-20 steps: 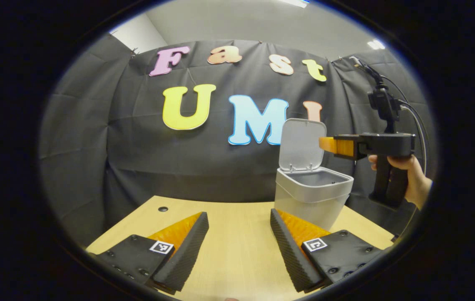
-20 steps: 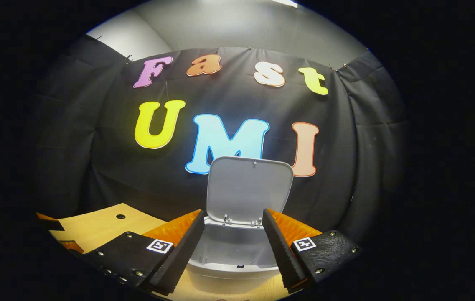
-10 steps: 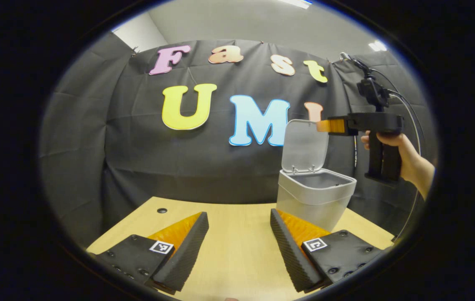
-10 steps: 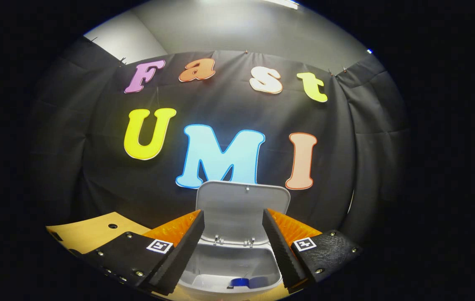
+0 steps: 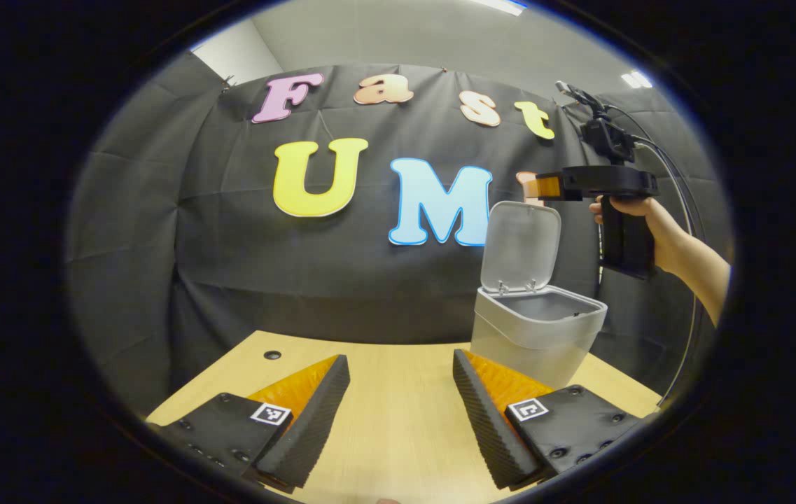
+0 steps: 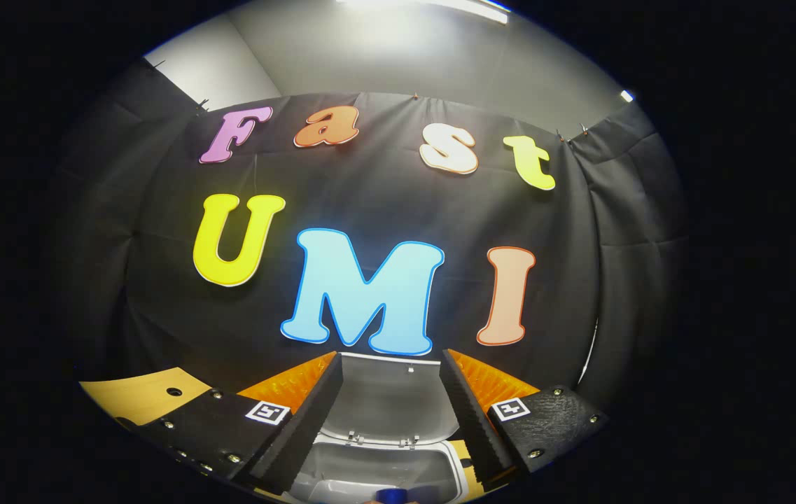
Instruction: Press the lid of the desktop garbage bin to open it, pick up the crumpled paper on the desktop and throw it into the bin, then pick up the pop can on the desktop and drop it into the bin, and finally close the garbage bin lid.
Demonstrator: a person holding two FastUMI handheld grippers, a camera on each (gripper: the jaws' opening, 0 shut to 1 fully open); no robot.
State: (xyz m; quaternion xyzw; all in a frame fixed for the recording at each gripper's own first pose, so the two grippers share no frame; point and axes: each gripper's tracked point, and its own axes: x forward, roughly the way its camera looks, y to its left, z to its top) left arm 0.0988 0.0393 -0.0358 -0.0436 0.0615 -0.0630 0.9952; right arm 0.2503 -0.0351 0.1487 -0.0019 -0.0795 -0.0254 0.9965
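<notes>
Hovering over the open bin [image 5: 536,334], right gripper [image 6: 390,406] spread empty; left gripper [image 5: 401,413] likewise.

In the left gripper view the left tongs [image 5: 401,371] hide the foot of the bin [image 5: 538,336], and its inside below the rim cannot be seen. The right tongs [image 5: 529,185] show side-on above the lid [image 5: 520,245], one finger covering the other, so their gap cannot be told from here. The forearm behind the hand [image 5: 639,213] runs off at the picture's edge. In the right gripper view the bin [image 6: 376,469] is cut off at the bottom edge, its lid [image 6: 387,399] partly behind the fingers [image 6: 303,427]. A blue thing [image 6: 390,495] at the bottom edge is mostly cut off; what it is cannot be told. The worktop [image 6: 138,395] shows as a corner only.
</notes>
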